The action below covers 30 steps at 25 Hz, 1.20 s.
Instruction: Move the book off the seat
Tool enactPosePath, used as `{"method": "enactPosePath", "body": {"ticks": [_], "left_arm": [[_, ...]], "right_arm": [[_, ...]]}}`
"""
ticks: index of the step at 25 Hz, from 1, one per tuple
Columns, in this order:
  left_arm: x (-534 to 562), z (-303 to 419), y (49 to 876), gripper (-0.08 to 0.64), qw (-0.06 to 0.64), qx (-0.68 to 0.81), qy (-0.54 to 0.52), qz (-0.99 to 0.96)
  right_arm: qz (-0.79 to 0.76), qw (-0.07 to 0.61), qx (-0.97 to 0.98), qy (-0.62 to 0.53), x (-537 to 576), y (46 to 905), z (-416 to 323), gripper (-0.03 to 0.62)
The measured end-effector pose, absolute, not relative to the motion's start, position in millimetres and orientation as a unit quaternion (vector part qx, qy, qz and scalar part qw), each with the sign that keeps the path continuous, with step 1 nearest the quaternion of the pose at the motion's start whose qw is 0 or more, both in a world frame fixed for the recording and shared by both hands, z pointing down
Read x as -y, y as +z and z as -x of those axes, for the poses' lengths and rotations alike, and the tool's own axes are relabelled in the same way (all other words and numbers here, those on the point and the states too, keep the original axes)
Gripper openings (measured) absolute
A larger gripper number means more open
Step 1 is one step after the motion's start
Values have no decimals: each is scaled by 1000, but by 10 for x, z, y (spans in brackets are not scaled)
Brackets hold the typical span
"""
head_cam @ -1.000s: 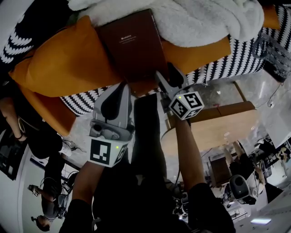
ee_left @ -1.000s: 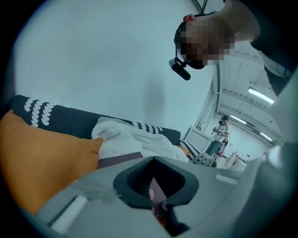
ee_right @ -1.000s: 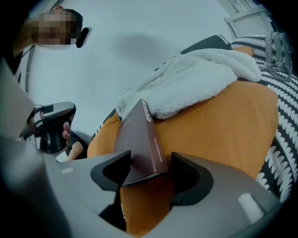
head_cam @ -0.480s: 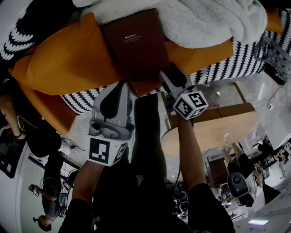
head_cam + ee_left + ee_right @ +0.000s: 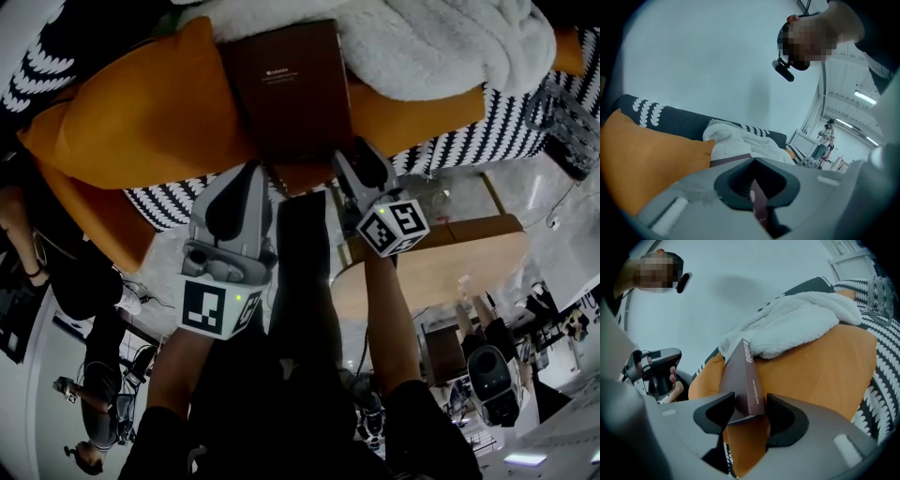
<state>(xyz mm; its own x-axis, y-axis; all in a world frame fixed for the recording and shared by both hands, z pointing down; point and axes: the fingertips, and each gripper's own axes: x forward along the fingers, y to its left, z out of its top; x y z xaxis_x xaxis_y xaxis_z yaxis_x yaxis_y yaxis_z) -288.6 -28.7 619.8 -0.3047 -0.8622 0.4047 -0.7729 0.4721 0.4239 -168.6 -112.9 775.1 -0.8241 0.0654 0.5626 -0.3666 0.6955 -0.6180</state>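
The book [image 5: 291, 89], a brown one, is being kept flat on top of the orange cushion [image 5: 141, 122], with its far end being covered by the white fleece blanket [image 5: 441, 42] that is heaped along the cushion's back edge. The book's near end is being left just short of the cushion's front edge, where both tools are being brought to it. The right gripper [image 5: 345, 161] is being held at the cushion's front edge, by the book's near right corner. In the right gripper view that corner of the book [image 5: 745, 376] is being flanked by the spread jaws of the right gripper [image 5: 750, 416]. These jaws have just been closing, yet a sliver of orange cushion [image 5: 820, 366] is being shown between the spine and the nearer pad, so the book is not being squeezed there. The left gripper [image 5: 249, 173] is being held at the same front edge, by the book's near left corner. In the left gripper view the jaws of the left gripper [image 5: 757, 187] are being pressed nearly together on a thin brown strip that seems to be the book's edge. The sofa's black-and-white patterned fabric [image 5: 487, 122] is being shown below and beside the cushion.
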Motion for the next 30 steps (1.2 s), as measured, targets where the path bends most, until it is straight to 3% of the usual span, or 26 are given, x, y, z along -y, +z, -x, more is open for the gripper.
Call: {"method": "enactPosePath", "body": {"ticks": [30], "left_arm": [[-71,2977,5890,6,278,822,-103,-487]], "right_arm": [[-120,287,913,264,923,6959,1752,166]]}}
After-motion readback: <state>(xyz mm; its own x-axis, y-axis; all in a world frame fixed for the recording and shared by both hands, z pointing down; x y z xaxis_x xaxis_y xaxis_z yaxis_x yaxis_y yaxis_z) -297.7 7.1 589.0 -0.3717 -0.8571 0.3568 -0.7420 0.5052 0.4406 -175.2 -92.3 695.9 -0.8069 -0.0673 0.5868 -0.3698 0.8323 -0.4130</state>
